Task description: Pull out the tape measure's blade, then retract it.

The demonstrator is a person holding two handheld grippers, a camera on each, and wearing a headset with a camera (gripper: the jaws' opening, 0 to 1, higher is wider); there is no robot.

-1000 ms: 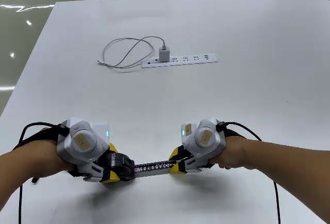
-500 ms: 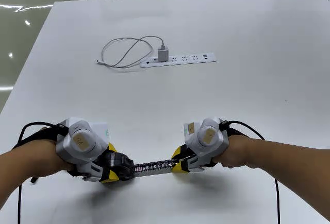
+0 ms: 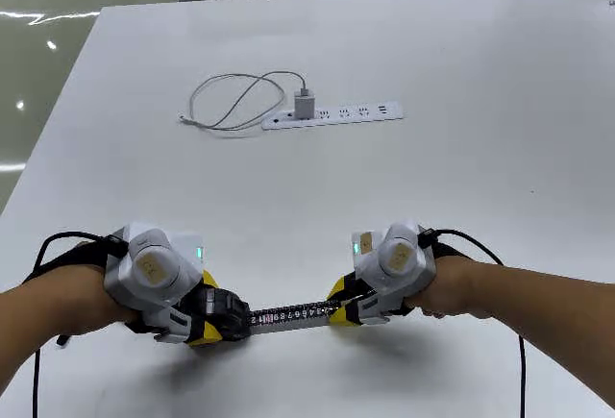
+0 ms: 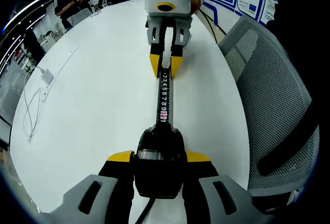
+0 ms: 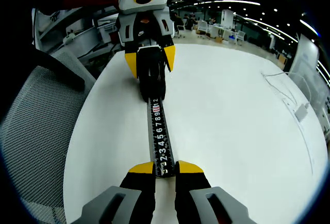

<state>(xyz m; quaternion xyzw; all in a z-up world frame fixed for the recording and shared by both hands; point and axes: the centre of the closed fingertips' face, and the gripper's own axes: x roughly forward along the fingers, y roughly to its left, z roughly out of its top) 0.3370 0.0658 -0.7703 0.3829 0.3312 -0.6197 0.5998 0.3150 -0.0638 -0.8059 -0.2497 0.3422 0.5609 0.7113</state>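
Grips a black, blocky plastic tape measure case (image 3: 229,314) tight in the left tool (image 3: 213,320), low at the near edge of the white tabletop (image 3: 432,197). Pinches the black, white-numbered metal blade (image 3: 288,314) in the closed right tool (image 3: 336,308) — a short stretch out from the case. Well beyond the case, a long white power strip (image 3: 336,111).

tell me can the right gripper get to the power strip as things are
Probably not yet: the right gripper is shut on the blade. Otherwise the way looks free, just bare table up to the power strip.
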